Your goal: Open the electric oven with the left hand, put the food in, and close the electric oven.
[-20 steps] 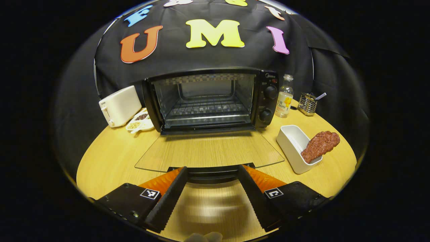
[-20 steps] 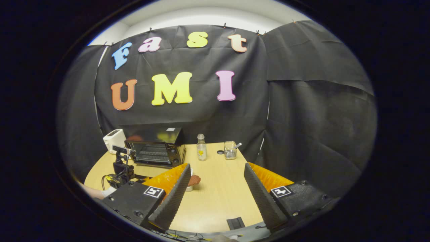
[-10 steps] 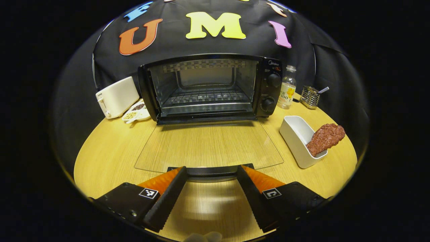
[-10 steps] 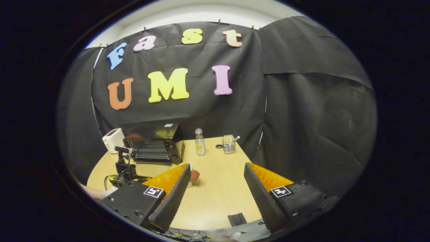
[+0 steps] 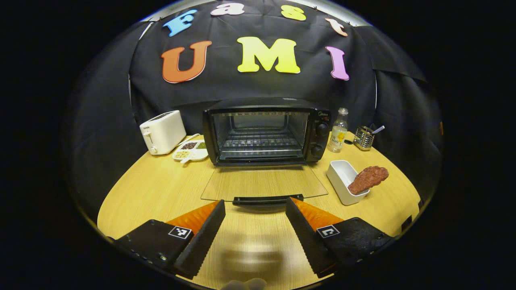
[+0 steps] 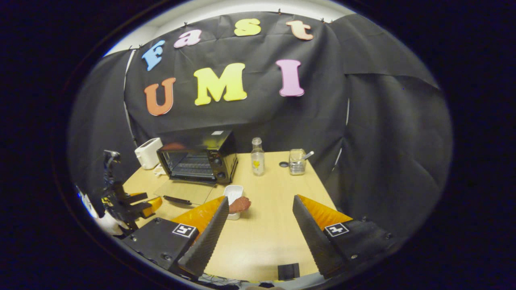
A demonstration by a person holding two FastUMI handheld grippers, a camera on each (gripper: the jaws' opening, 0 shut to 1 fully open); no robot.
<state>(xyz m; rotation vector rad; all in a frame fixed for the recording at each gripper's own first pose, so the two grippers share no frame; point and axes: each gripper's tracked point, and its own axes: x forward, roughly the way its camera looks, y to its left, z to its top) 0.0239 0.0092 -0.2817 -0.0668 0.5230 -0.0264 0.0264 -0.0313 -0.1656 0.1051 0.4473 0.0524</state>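
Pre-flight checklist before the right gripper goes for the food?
1. Oven door fully down, flat over the table: ok.
2. Rack bare, room for the food: ok.
3. Left gripper off the door handle, jaws open and holding nothing: ok.
4. Food reachable, leaning out over the rim of the white tray: ok.
5. Right gripper open and empty: ok.
6. Path from tray to oven mouth free of the bottle and holder: ok; both stand behind the tray.

Black cloth wall (image 6: 363, 121) behind a wooden table (image 5: 153, 189).
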